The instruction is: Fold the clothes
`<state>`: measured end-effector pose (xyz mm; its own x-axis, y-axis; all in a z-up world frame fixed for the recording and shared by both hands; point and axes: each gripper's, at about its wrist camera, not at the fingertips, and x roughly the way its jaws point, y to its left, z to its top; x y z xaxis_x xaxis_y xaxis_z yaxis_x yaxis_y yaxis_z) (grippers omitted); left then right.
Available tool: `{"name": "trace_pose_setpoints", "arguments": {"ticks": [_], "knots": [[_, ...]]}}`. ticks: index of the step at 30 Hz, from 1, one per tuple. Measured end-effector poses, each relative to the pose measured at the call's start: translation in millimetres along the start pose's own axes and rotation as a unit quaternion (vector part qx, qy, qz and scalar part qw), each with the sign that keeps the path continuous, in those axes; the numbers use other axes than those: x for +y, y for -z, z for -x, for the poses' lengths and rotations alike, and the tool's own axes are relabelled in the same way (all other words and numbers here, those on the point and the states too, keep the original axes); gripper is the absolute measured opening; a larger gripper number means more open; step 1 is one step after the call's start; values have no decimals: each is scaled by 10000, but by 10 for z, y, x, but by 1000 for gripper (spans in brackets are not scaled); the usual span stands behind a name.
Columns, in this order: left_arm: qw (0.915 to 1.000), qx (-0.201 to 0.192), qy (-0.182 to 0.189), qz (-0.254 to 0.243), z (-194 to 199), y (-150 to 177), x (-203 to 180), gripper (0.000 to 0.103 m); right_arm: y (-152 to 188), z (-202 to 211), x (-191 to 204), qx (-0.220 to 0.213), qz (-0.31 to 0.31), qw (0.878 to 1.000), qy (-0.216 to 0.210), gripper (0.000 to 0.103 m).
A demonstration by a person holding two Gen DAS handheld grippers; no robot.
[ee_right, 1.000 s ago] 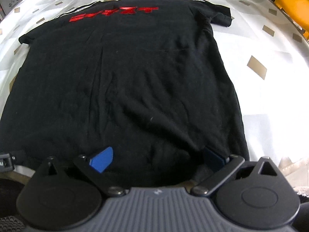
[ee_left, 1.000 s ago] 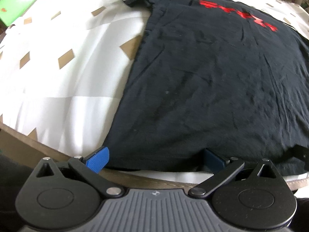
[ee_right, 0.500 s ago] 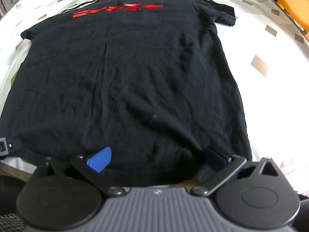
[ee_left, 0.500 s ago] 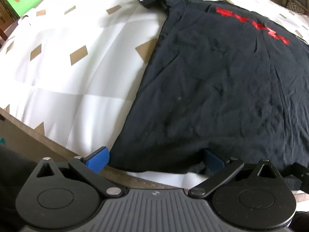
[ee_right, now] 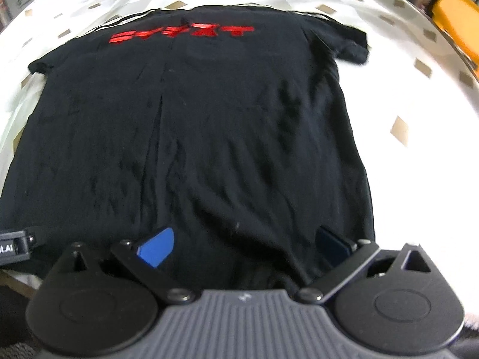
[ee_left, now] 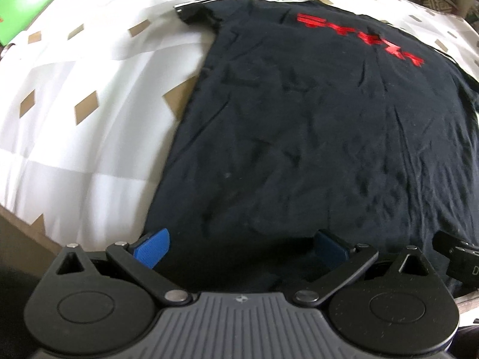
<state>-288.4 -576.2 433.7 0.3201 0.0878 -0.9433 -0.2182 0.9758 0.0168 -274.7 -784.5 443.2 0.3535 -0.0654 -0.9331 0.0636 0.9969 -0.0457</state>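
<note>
Bedding comes first at the left: a white quilt [ee_left: 89, 113] with tan diamonds, and on it the black T-shirt [ee_left: 314, 137] lies spread flat, both short sleeves out, red lettering [ee_right: 179, 33] near the far end and the hem nearest the camera. The left gripper [ee_left: 241, 246] sits at the hem's left part with its jaws wide, blue pads [ee_left: 152, 249] either side of the cloth's edge (placed, I judge, to pinch that edge). Further right, the right gripper [ee_right: 244, 246] waits at the hem's other part, jaws equally wide, holding nothing. With no fold visible in the shirt, paired grippers at the hem suit lifting it toward the lettering.
</note>
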Motion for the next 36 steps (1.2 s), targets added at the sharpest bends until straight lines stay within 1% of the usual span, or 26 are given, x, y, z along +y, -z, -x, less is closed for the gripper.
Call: {"name": "trace_pose_setpoints", "arguments": {"ticks": [2,5,13,20,22,27,30,33,36], "knots": [[10000,-7,19,-66,-3,-35,-43,103,-67,-6,0,60,93,9999,-60,101],[9998,-10,48,-172,3,-83,-103,103,-176,-27,-33,231,123,9993,-258,100],[9989,18,143,-456,-48,-289,-258,103,-464,-105,-138,609,232,9971,-390,100],[9977,47,237,-635,-90,-534,-367,103,-699,-138,-239,656,324,9960,-508,100],[9973,107,288,-664,-104,-603,-388,103,-771,-155,-305,658,221,9962,-531,100],[9953,191,403,-862,-90,-794,-454,103,-959,-193,-588,534,-392,9963,-547,100],[9939,218,444,-986,-79,-924,-483,103,-1069,-229,-757,412,-572,9967,-415,100],[9926,150,431,-1123,-70,-1054,-508,103,-1166,-277,-943,303,-848,9955,-309,100],[9926,75,358,-1161,-111,-1169,-516,103,-1243,-327,-1109,224,-1251,9911,-389,100]]}}
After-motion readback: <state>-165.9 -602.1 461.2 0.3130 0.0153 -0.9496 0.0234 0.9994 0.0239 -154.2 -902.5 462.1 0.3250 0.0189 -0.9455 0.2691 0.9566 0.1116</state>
